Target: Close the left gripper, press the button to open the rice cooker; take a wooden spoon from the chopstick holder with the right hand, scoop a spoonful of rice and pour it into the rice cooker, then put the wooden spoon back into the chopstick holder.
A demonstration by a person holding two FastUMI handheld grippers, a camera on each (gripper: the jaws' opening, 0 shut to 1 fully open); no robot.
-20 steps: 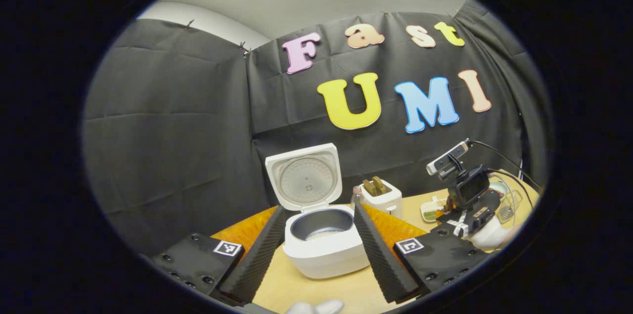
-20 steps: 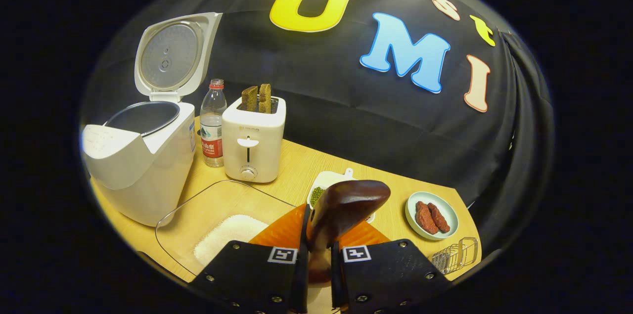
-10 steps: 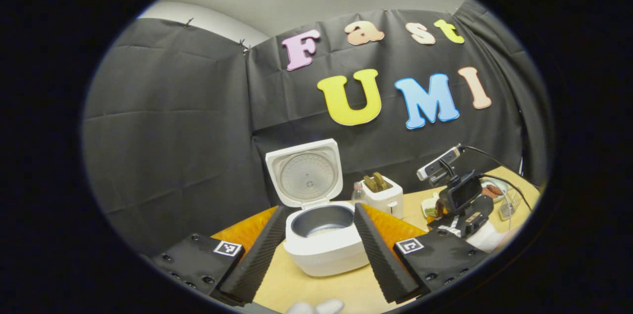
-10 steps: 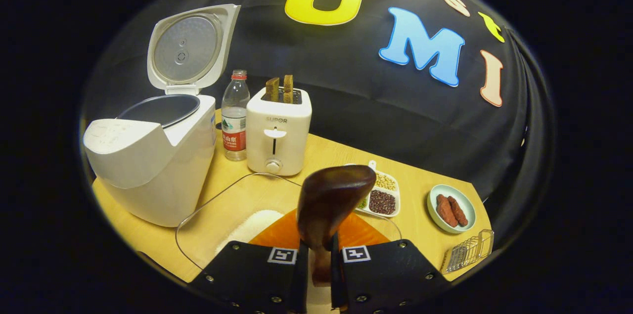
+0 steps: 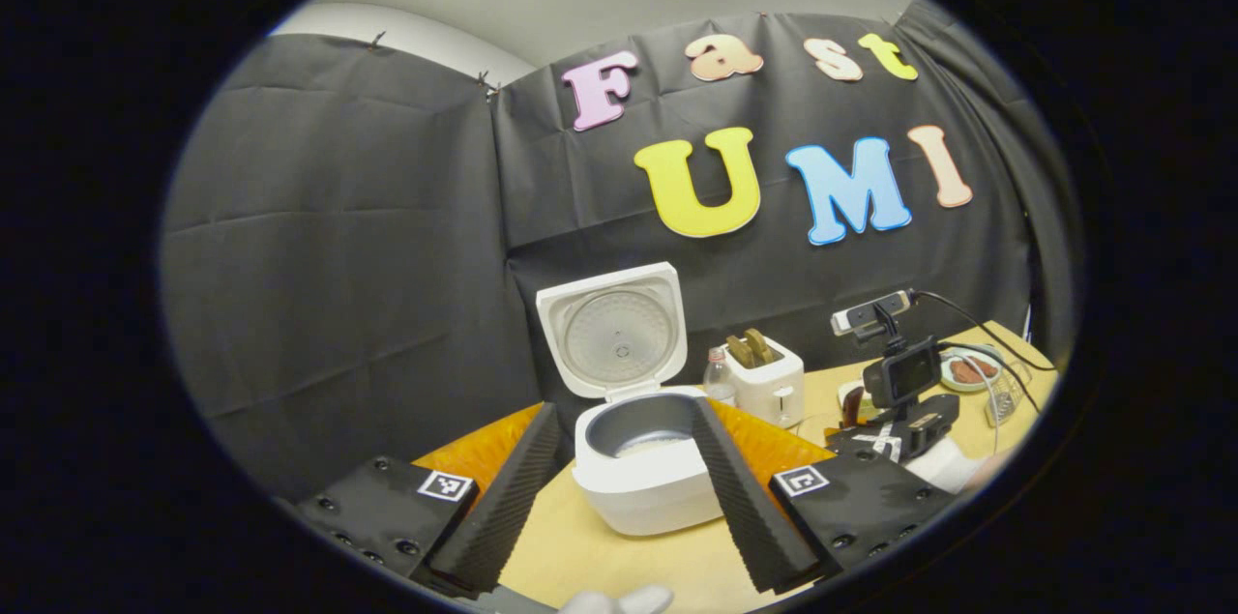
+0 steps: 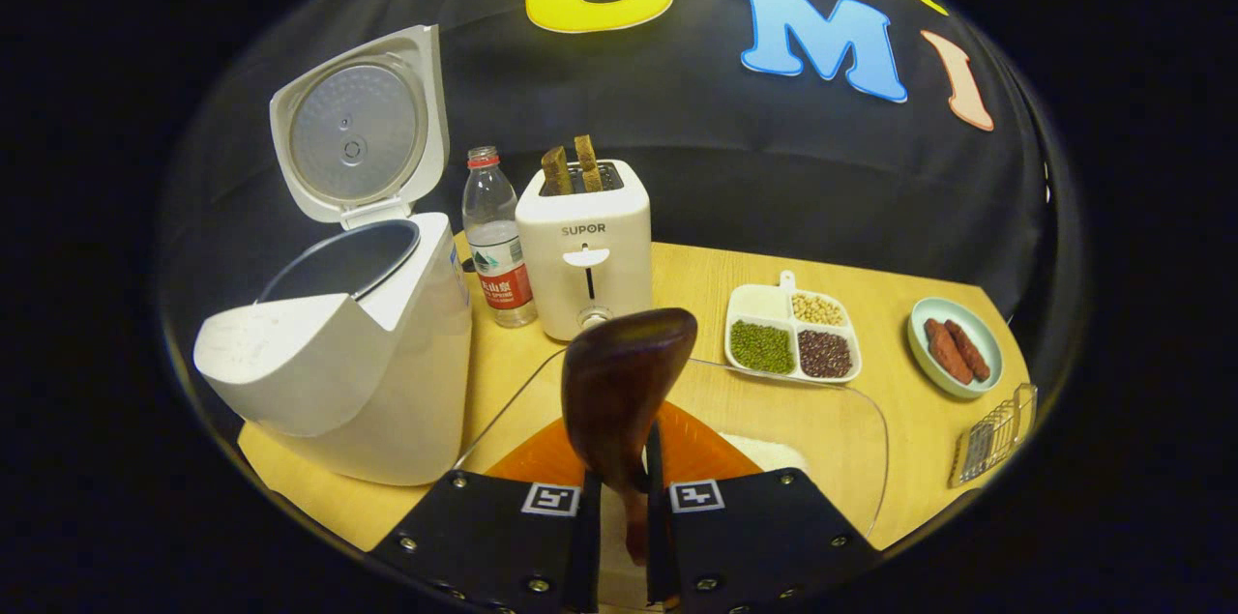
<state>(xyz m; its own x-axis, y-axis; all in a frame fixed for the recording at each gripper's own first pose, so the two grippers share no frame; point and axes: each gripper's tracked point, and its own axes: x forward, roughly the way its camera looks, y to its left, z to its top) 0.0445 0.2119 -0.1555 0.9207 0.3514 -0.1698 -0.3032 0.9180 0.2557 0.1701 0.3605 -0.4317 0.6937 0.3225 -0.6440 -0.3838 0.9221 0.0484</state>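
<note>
At the bottom of the right gripper view, the right gripper point(image 6: 619, 522) has its jaws pinching the thin handle of a dark, glossy wooden spoon point(image 6: 622, 382), whose rounded bowl stands up above them. Just beyond lies a clear, round-cornered glass dish point(image 6: 870, 421) on the pale wood-grain surface point(image 6: 696, 276), with a patch of white rice point(image 6: 769, 450) showing inside it. To the left stands the smooth white plastic rice cooker point(image 6: 358, 372), its lid point(image 6: 353, 126) tipped up and back to show a dimpled metal inner plate and the dark round pot beneath. Behind it are a clear plastic bottle point(image 6: 495, 237) with a red cap and a boxy white toaster point(image 6: 583, 242) holding two brown slices. Farther right sit a white divided tray point(image 6: 793, 334) of green, tan and dark red beans, a pale green plate point(image 6: 953, 348) with two reddish sausages, and a small wire rack point(image 6: 996, 435) at the edge. Low in the left gripper view, the left gripper point(image 5: 619, 488) has its ribbed jaws spread wide, framing the open rice cooker point(image 5: 643, 469), with the right gripper point(image 5: 904, 406) seen off to the right, a white-gloved hand point(image 5: 953, 469) beneath it.
</note>
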